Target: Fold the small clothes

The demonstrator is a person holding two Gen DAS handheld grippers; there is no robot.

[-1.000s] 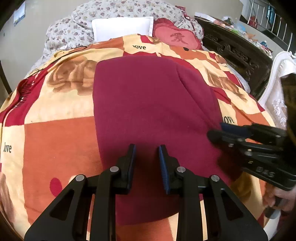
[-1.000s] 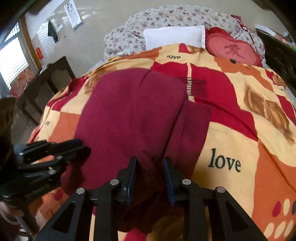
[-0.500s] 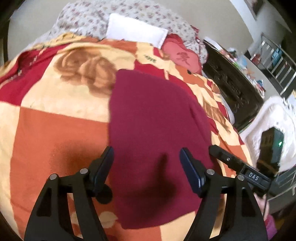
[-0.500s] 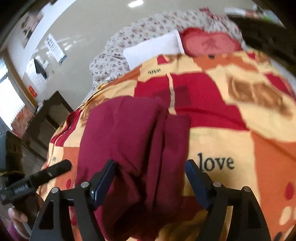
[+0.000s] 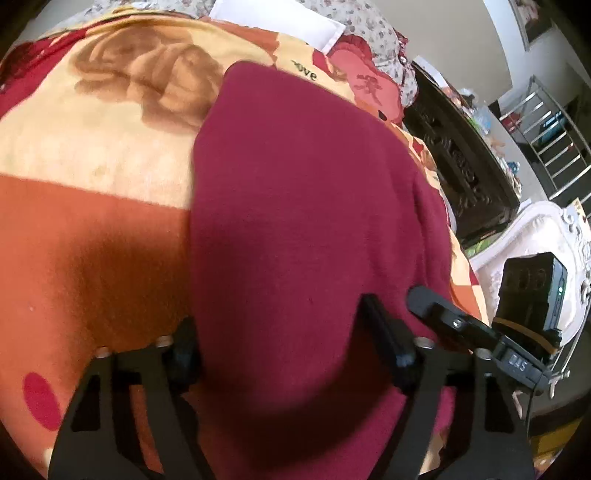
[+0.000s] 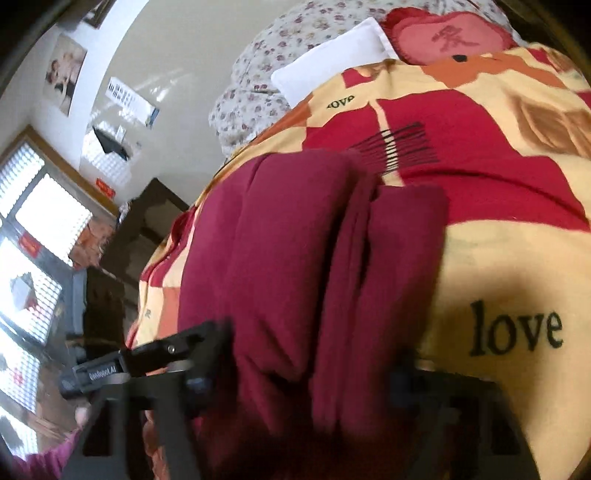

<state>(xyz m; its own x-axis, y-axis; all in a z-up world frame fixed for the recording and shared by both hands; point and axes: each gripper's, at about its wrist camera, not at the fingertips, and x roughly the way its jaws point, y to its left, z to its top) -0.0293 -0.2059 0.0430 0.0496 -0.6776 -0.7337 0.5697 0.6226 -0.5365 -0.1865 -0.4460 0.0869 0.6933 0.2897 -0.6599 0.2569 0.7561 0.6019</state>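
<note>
Lying on the bed's patterned blanket (image 5: 92, 236) was one maroon garment (image 5: 295, 206) — its side looked already folded in, with more folding probably left. Two grippers worked its near edge: the left gripper (image 5: 284, 354) and right gripper (image 6: 306, 373), both with jaws closing around the cloth, not yet pinching. Behind sat one white pillow (image 6: 332, 59) and one heart cushion (image 6: 447, 35).

The left gripper (image 5: 284, 332) hangs low over the dark red knit garment (image 5: 303, 206), its jaws closing with the near hem bulging between them. The right gripper (image 5: 454, 325) noses in alongside. Underneath lies the orange, cream and red patchwork blanket (image 5: 92, 206).
</note>
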